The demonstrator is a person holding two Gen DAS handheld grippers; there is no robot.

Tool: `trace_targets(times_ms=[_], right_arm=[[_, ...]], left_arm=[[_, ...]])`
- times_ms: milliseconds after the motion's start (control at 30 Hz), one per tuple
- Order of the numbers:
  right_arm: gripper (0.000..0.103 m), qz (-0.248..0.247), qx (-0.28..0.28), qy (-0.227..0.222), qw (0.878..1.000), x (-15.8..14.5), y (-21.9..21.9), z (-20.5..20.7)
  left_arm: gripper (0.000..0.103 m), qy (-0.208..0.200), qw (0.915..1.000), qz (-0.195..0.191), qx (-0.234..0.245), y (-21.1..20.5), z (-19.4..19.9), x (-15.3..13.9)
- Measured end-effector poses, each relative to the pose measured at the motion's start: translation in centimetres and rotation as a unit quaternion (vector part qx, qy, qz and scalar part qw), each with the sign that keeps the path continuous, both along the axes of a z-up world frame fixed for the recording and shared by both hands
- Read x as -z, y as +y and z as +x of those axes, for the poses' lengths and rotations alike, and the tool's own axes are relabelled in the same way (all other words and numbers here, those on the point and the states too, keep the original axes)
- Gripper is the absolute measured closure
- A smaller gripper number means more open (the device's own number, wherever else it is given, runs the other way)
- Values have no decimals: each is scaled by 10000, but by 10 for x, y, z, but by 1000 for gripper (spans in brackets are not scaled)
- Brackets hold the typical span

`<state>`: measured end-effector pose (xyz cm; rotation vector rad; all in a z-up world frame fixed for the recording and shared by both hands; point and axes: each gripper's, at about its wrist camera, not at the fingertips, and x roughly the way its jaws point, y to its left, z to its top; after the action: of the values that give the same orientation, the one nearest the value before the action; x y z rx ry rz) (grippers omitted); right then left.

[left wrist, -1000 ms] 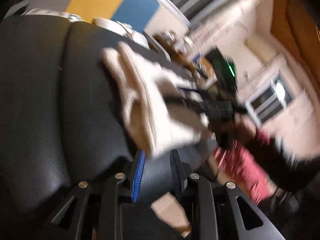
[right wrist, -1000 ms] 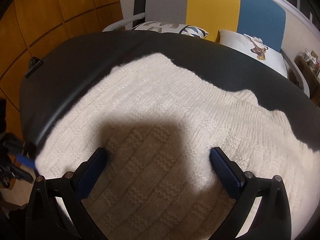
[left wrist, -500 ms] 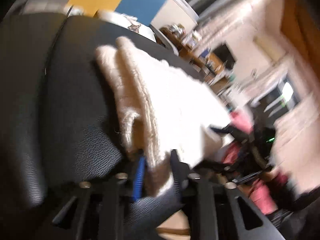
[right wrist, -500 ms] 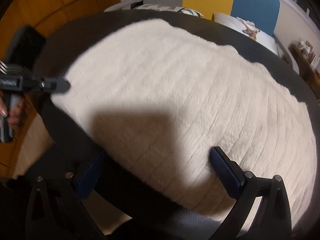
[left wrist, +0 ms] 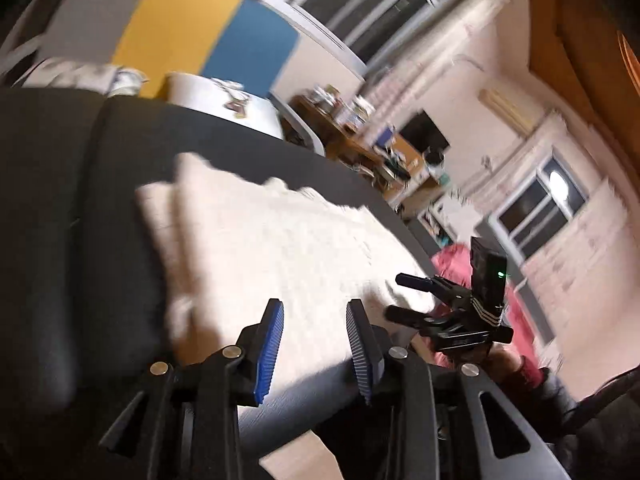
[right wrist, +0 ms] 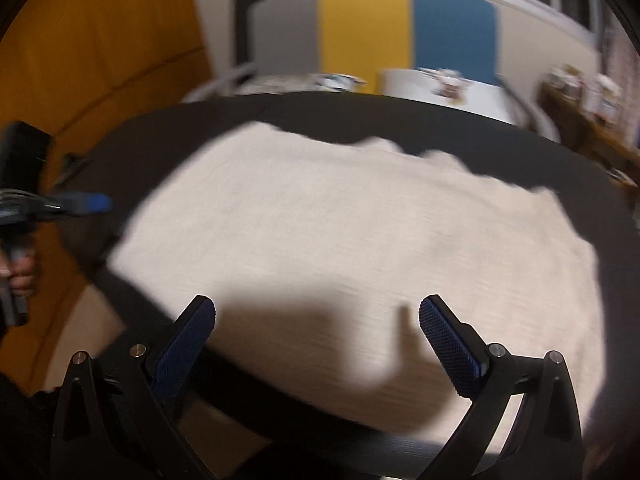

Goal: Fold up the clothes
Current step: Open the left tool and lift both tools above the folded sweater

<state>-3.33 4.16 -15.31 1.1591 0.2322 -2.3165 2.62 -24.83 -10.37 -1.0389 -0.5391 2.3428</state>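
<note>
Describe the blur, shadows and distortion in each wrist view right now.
Left wrist view: the background room smears with motion blur, the cream sweater is soft, while the left gripper, jaws opening and empty, stays sharp. Right wrist view: the sweater's knit is streaked, a dark shadow falls on it between the right gripper's jaws, and fisheye bends the black couch edge.

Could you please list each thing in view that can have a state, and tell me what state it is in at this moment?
Cream knit sweater: folded, lying flat on the black padded surface, held by no gripper.
Left gripper: jaws opening, nothing between them, above the sweater's near edge.
Right gripper: jaws wide open, empty, above the sweater.
Two pillows: lying on the bed behind the black surface.
</note>
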Motion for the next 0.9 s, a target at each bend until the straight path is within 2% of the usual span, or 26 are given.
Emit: trace_targets(times_ms=[67, 100, 167, 233, 367, 467, 500, 567, 600, 667, 700, 767, 833, 900], right_arm=[[0, 228, 289, -277, 9989, 18, 10, -2], [0, 342, 433, -415, 9976, 27, 16, -4], [0, 232, 455, -120, 9986, 30, 20, 5], [0, 90, 502, -32, 9987, 33, 24, 8], [0, -123, 732, -13, 9972, 37, 29, 4], [0, -233, 383, -215, 9988, 24, 39, -3], [0, -388, 482, -134, 9980, 18, 48, -5], [0, -725, 1035, 118, 9919, 3, 83, -5], [0, -804, 1245, 70, 9889, 3, 100, -8], [0, -996, 1442, -299, 9841, 15, 130, -15], [0, -1123, 1441, -405, 9823, 21, 141, -15], [0, -1371, 1381, -568, 9792, 28, 157, -9], [0, -1689, 1162, -680, 9764, 23, 166, 4], [0, -2202, 897, -730, 9686, 16, 185, 6]], left_arm=[[71, -182, 9970, -708, 260, 33, -11, 15], [71, -220, 9950, -932, 292, 41, -10, 21], [71, -249, 9907, -1302, 308, 52, -6, 32], [71, -277, 9850, -1671, 324, 63, -2, 43], [71, -182, 9906, -1336, -249, 46, 4, 27], [69, 69, 9921, -1161, -465, 51, -7, 12], [65, 150, 9924, -1104, -531, 53, -10, 8], [60, 164, 9897, -1315, -547, 60, -21, 7], [60, 9, 9876, -1485, -517, 64, -25, 14], [60, -378, 9812, -1842, -424, 72, -35, 31], [61, -571, 9770, -2018, -377, 76, -40, 39], [61, -243, 9703, -2391, -269, 84, -34, 40], [61, -200, 9650, -2611, -149, 89, -32, 38], [61, -239, 9696, -2435, -68, 90, -40, 31]])
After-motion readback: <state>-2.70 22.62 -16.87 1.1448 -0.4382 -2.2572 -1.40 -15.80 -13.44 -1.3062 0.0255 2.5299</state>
